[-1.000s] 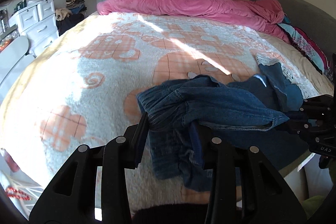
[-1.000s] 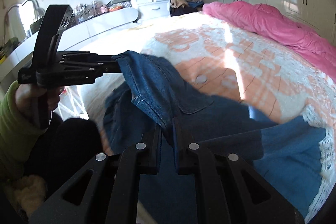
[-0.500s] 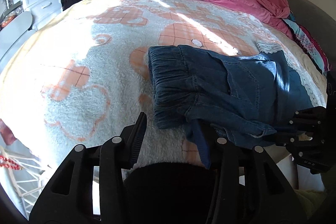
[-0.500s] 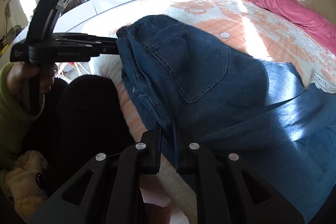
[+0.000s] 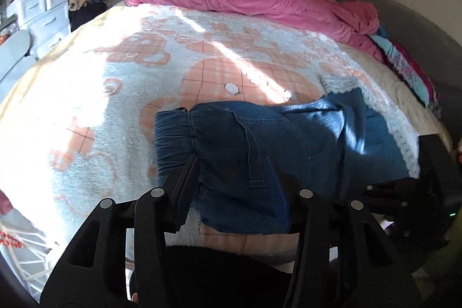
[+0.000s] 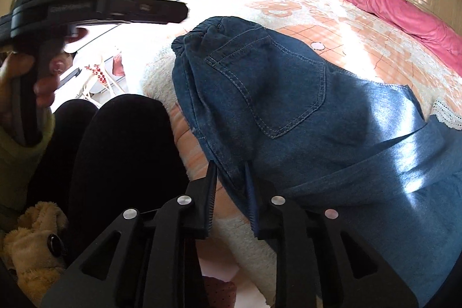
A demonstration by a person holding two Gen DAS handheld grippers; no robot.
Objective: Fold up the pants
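Denim pants (image 5: 288, 140) are laid on the bedspread (image 5: 115, 94) near its edge. Left gripper (image 5: 234, 181): jaws spread, nothing pinched. Right gripper (image 6: 231, 181): jaws parted around the hem. Waistband should be squared before creasing.

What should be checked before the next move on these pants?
1. Left tool open: ok, jaws wide apart.
2. Left tool off the pants: ok, the right view shows it held beside them.
3. Right tool grip: cannot tell; a denim edge lies between its jaws.
4. Waistband smooth: not ok, bunched.
5. Pants lying on the bedspread: ok.
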